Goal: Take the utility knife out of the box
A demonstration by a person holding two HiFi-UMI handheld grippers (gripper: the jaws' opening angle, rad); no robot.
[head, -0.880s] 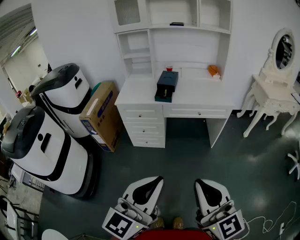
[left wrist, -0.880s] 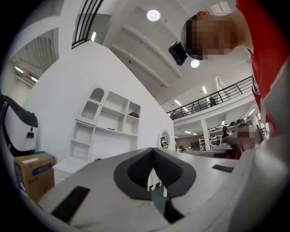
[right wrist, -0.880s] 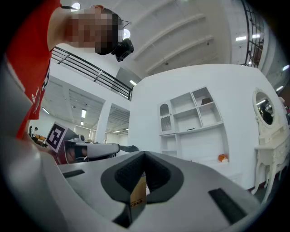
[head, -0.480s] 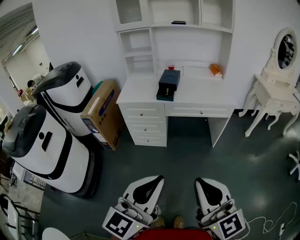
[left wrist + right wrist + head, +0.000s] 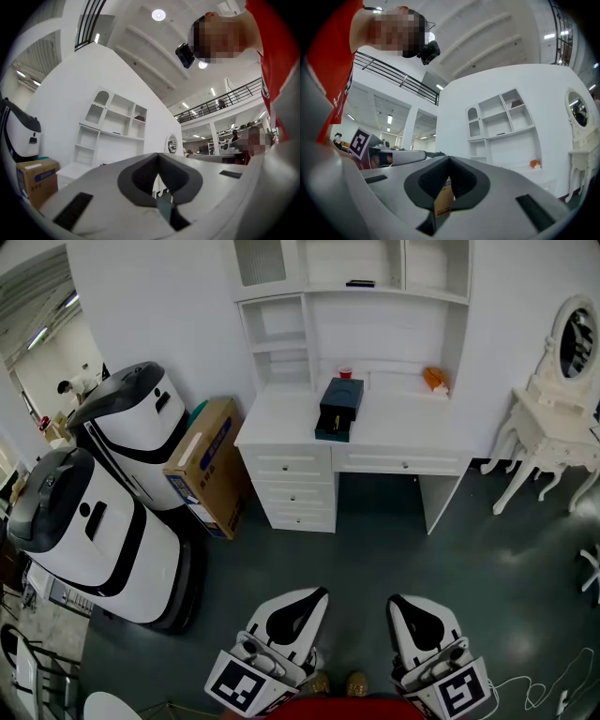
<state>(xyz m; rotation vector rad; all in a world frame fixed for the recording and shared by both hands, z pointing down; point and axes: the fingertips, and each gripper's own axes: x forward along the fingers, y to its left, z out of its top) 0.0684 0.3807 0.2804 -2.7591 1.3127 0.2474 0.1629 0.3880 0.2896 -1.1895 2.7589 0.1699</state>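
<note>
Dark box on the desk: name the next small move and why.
Probably step forward to the white desk: the dark rectangular box lies on its top, well beyond the left gripper and right gripper, both low by the body with jaws together.

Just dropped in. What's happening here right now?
Nothing is being handled yet. The person stands on the floor well back from the white desk, holding the left gripper and the right gripper low in front. Both have their jaws together with nothing between them. The dark box sits untouched on the desk top, below the shelves. No utility knife can be seen from here.
</note>
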